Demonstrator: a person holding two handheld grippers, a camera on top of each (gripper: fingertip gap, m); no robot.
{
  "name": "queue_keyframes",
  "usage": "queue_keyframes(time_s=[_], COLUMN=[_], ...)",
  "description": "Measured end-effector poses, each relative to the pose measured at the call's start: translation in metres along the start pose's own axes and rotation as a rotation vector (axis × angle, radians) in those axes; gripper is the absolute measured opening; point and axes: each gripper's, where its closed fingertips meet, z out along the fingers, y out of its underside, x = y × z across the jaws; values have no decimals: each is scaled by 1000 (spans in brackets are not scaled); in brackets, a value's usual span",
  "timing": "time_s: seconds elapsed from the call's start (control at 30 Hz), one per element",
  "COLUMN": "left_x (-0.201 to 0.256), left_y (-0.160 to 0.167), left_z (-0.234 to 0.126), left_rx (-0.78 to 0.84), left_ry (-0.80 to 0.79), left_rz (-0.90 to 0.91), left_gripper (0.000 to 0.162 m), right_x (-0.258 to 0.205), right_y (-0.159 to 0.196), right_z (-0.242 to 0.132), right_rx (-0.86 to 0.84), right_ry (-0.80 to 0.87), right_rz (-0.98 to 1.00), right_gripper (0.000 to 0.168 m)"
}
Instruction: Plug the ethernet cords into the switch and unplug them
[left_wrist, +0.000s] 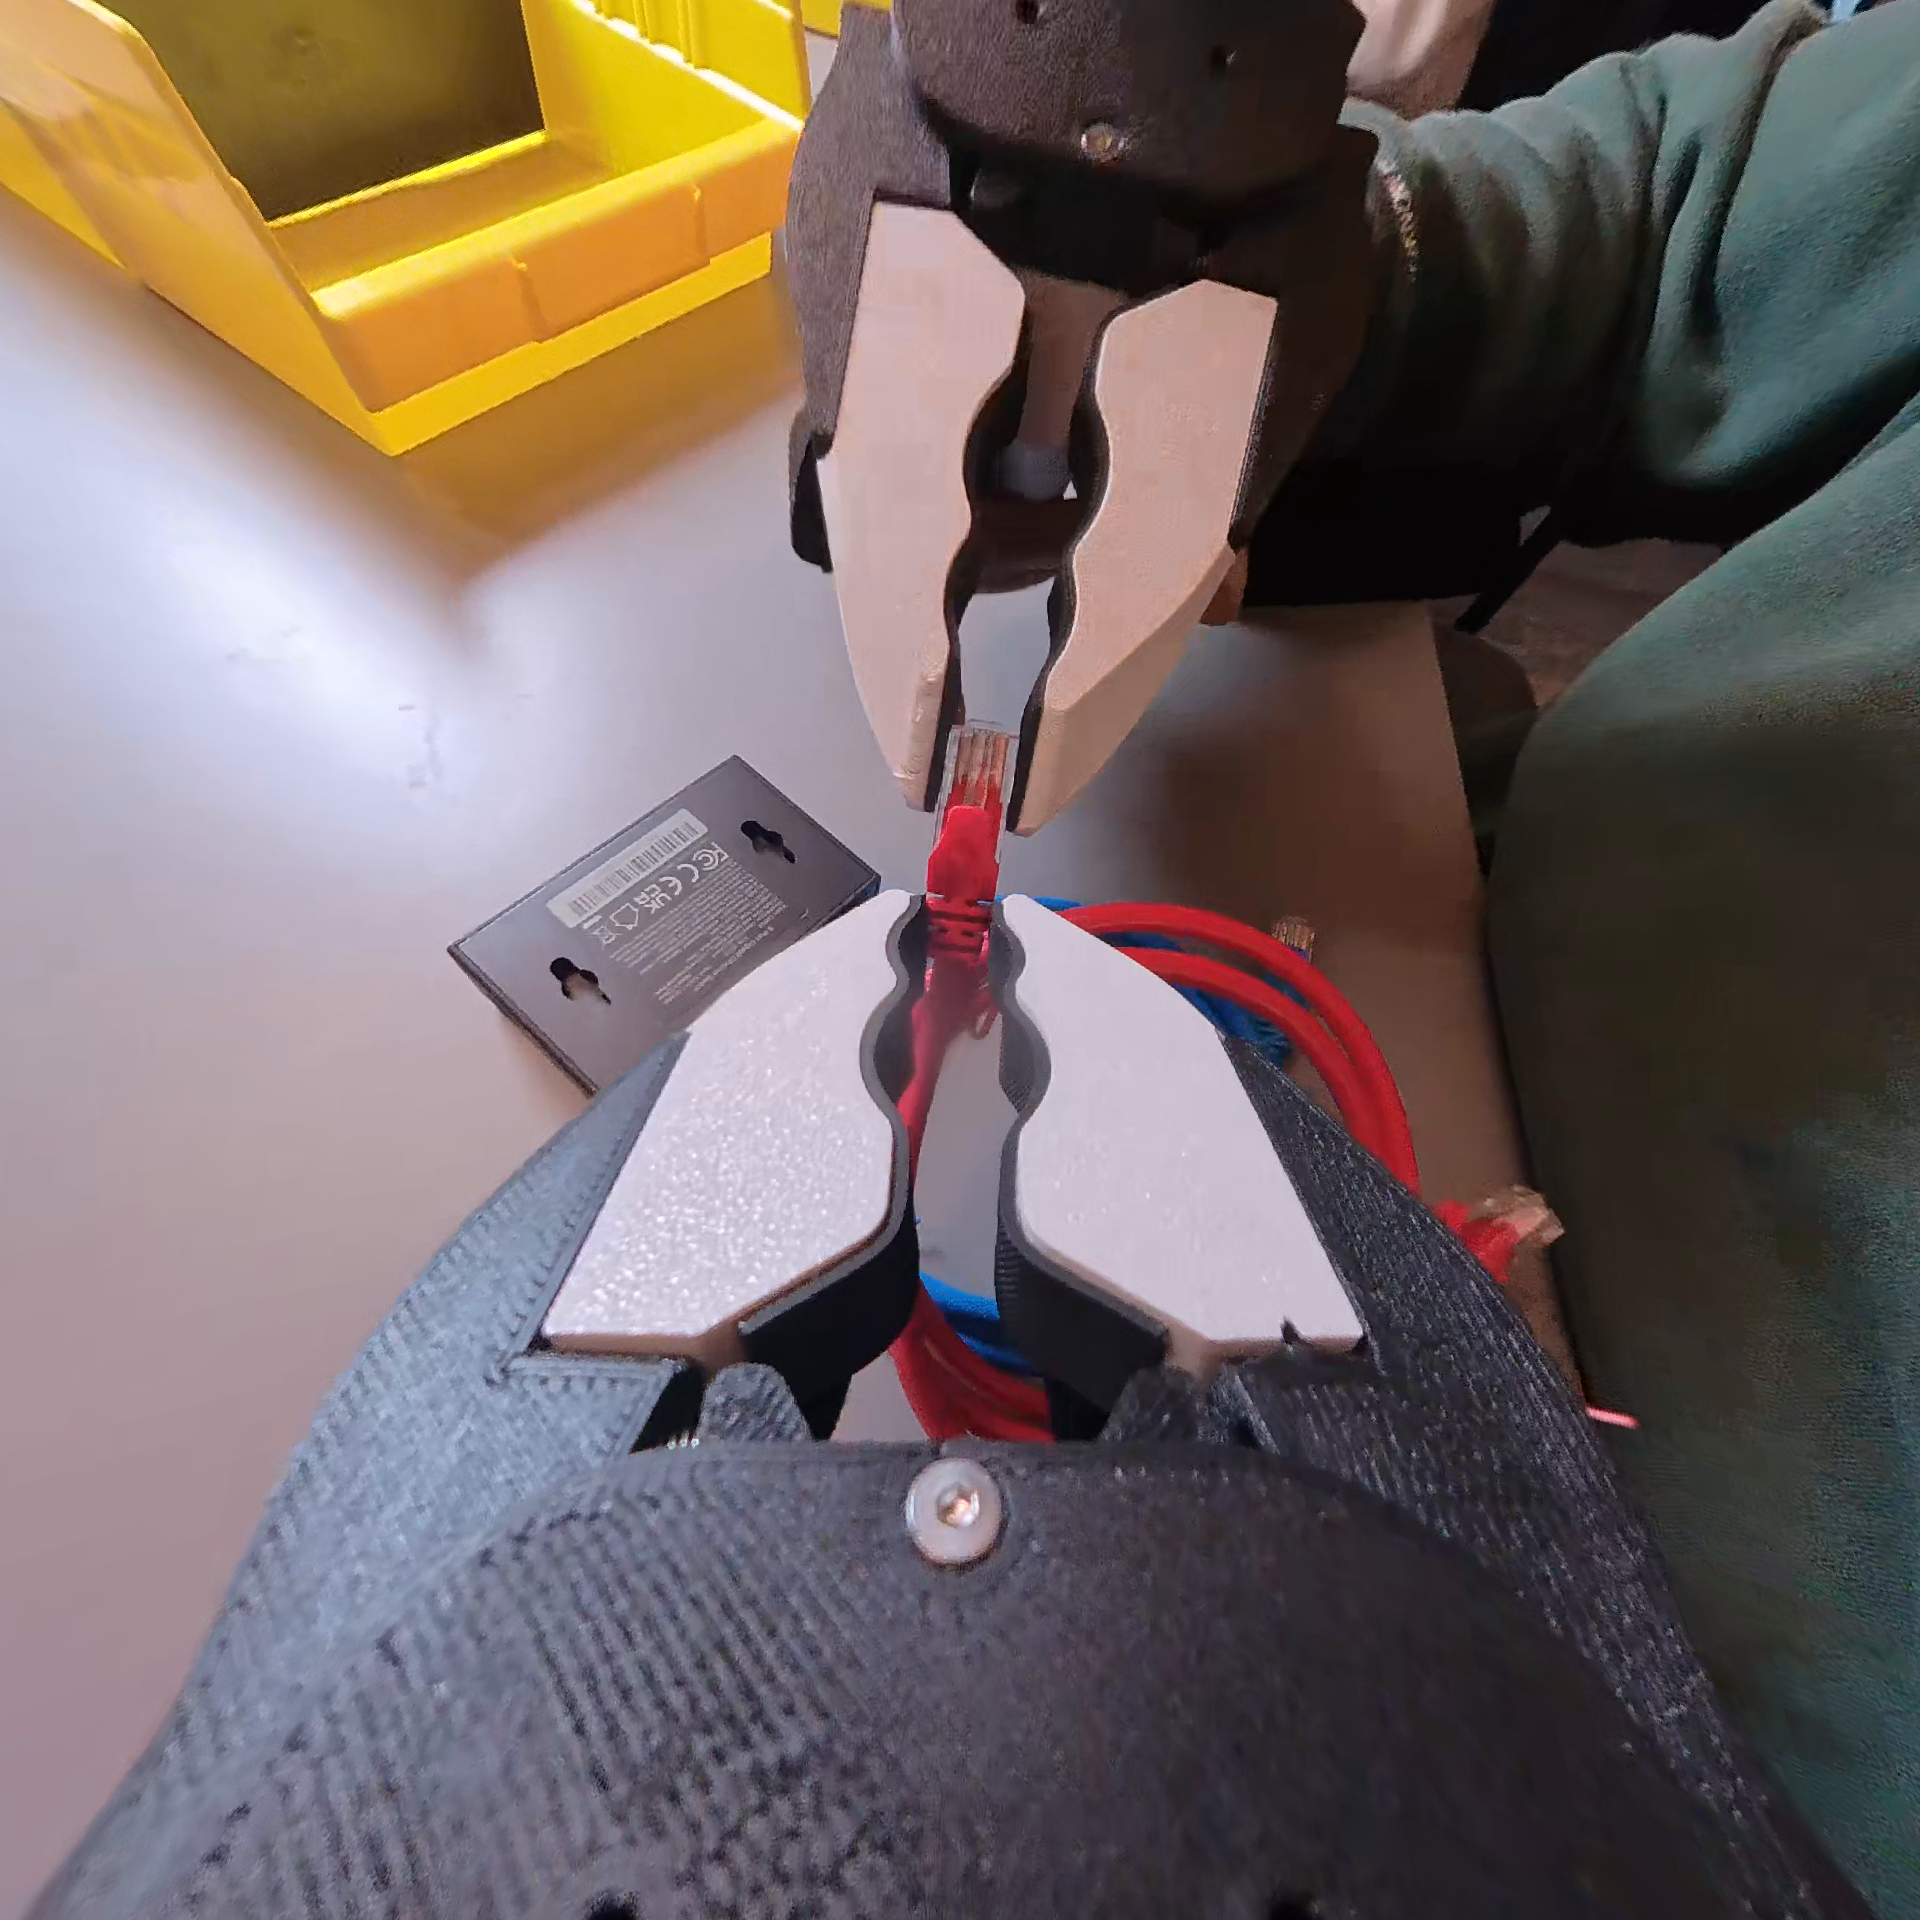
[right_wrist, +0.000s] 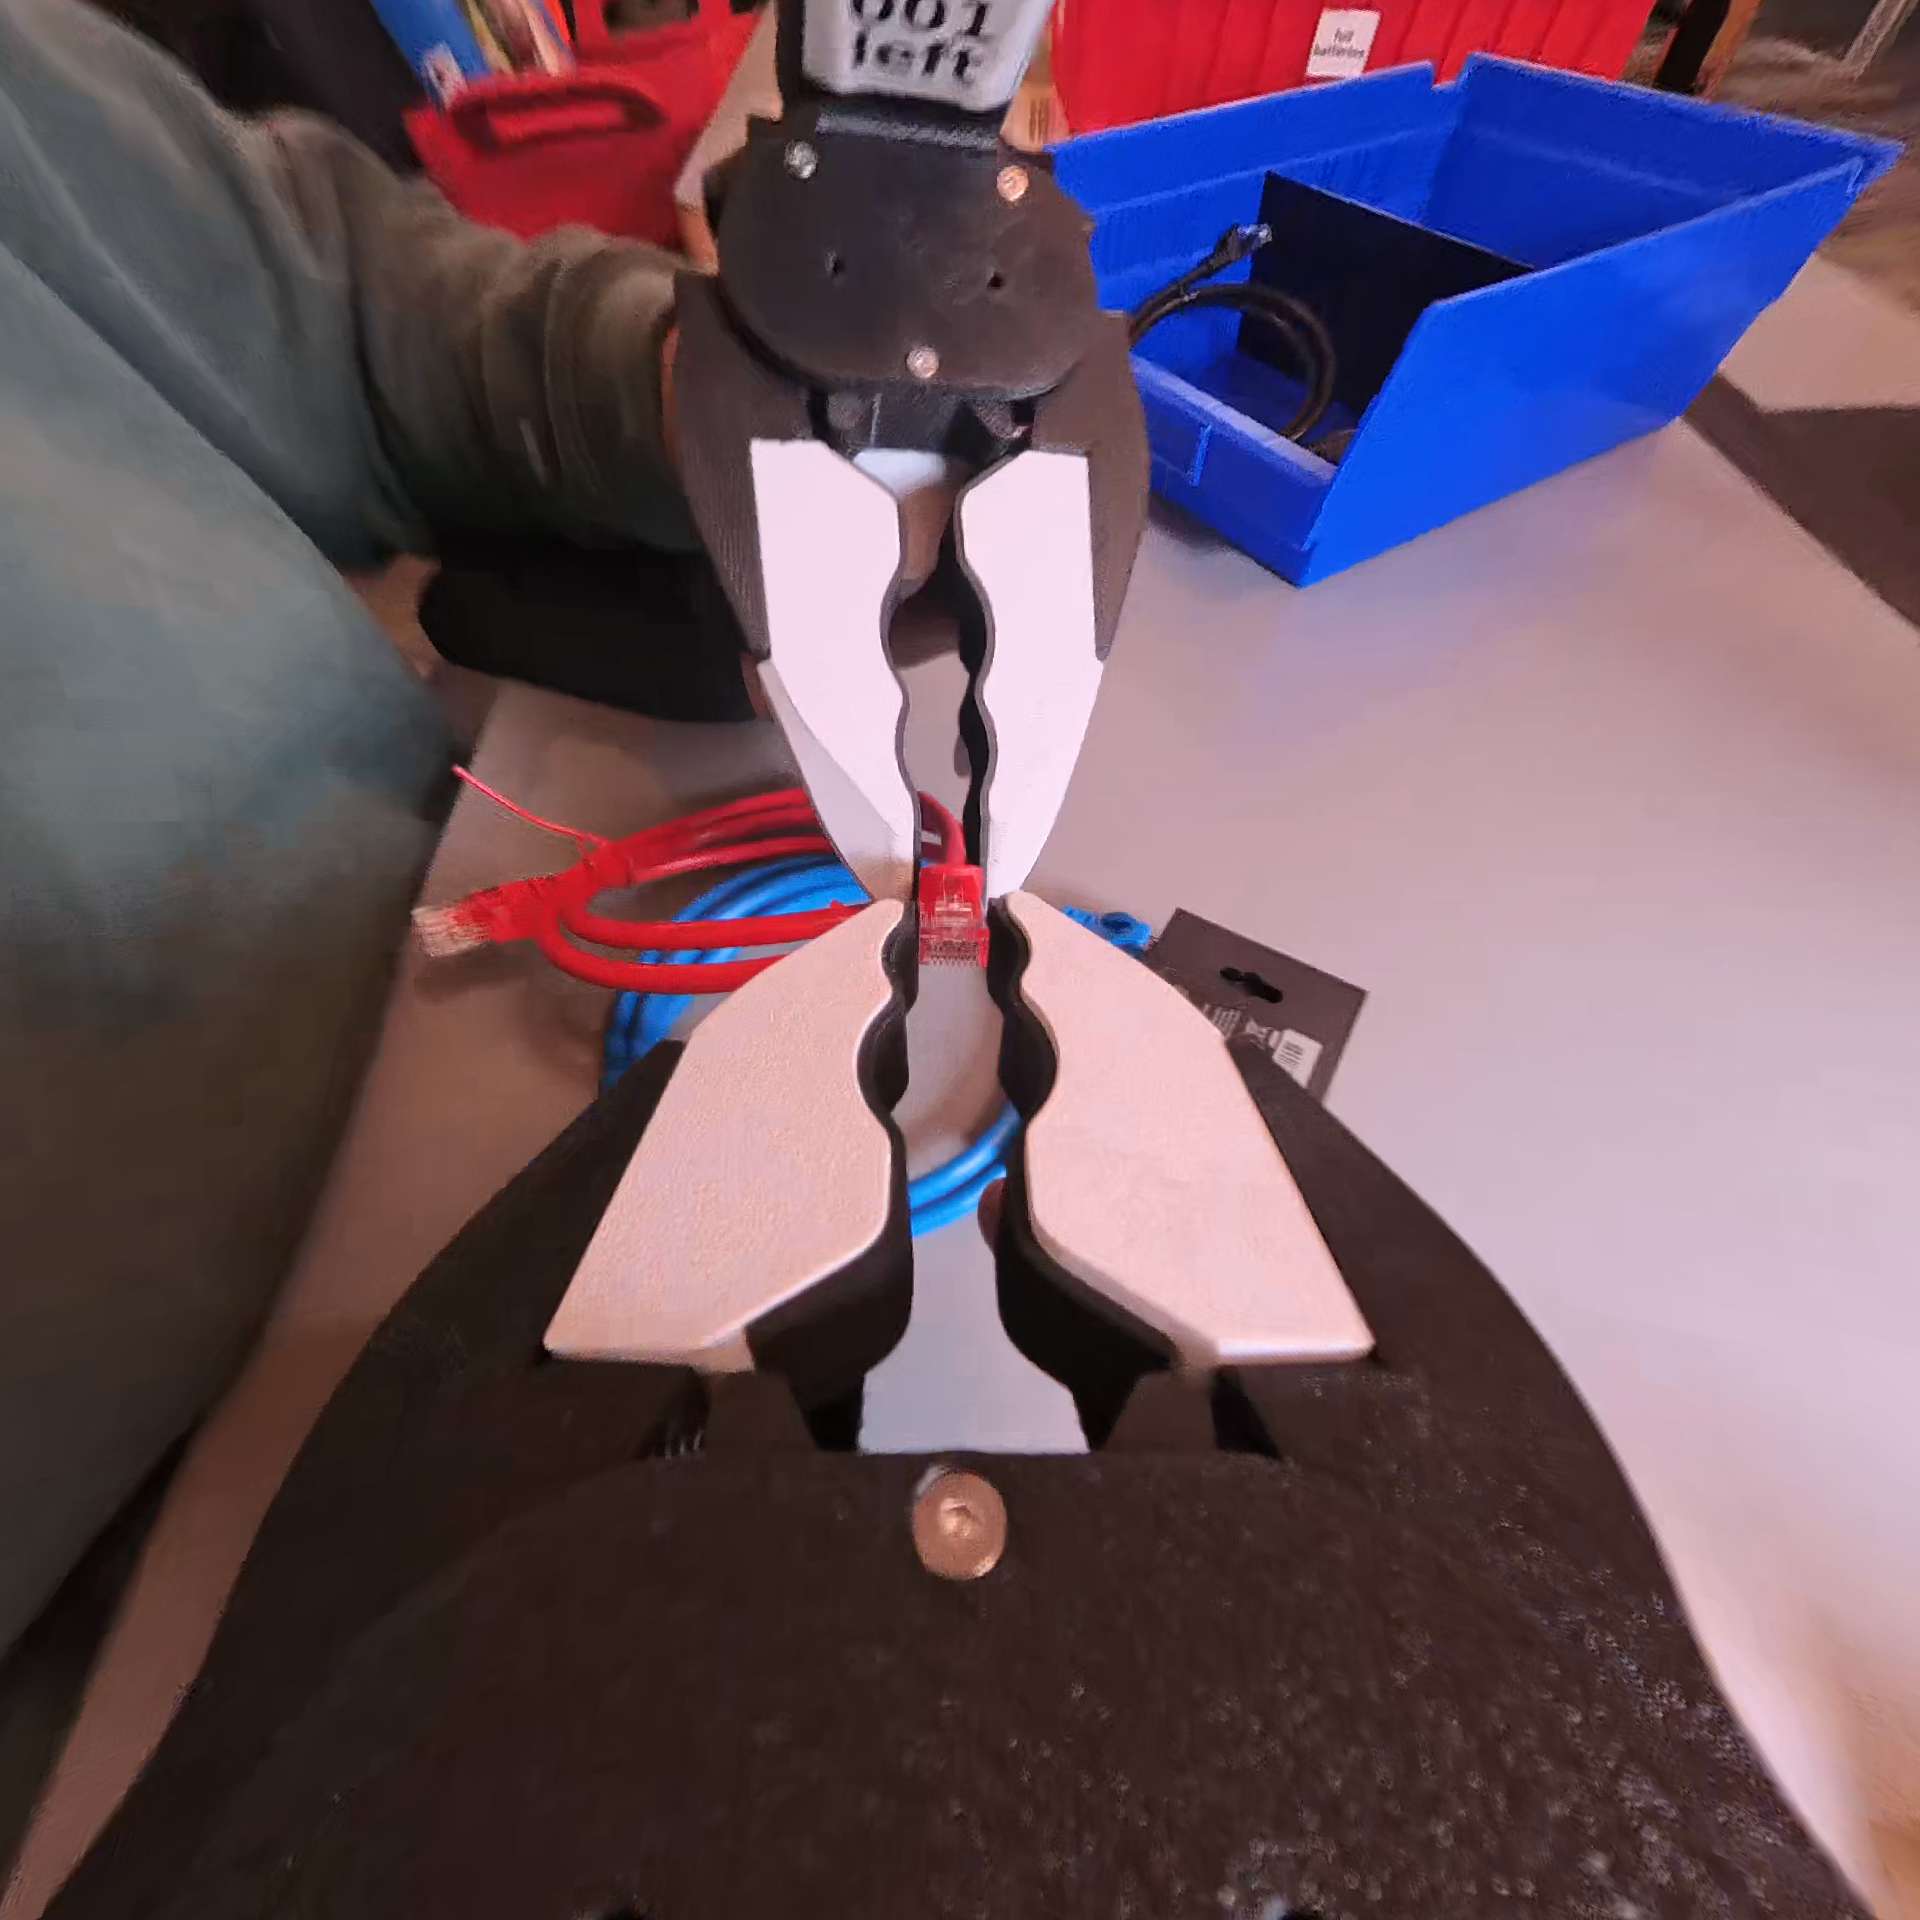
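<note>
A red ethernet cord's plug end is held between both grippers above the table. My left gripper is shut on the red boot just behind the plug. My right gripper comes in from the far side, shut on the clear plug tip. In the right wrist view my right gripper pinches the plug, and the left gripper meets it tip to tip. The black switch lies underside up on the table, left of the grippers; it also shows in the right wrist view. Its ports are hidden.
The red cord's coil and a blue cord lie under the grippers. A yellow bin stands at the far left. A blue bin holds a black cable. A person's green sleeves flank the grippers. The black switch lies around 7 cm away from my left fingertips.
</note>
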Motion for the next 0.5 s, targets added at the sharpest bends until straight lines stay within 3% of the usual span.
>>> queue_keyframes(time_s=[0.03, 0.13, 0.3, 0.5], left_x=[-1, 4, 7, 7], left_y=[-2, -13, -9, -16], left_z=[-1, -3, -3, -10], left_rx=[20, 105, 91, 139], left_ry=[-1, 42, 51, 76], left_rz=[-4, -51, -20, -44], left_gripper=[11, 22, 10, 12], right_x=[1, 1, -5, -4], right_y=[-2, -6, -12, -20], right_z=[0, 4, 5, -2], right_rx=[20, 45, 102, 168], right_ry=[-5, -13, -64, -82], right_rz=[36, 110, 148, 138], right_gripper=[13, 13, 12, 12])
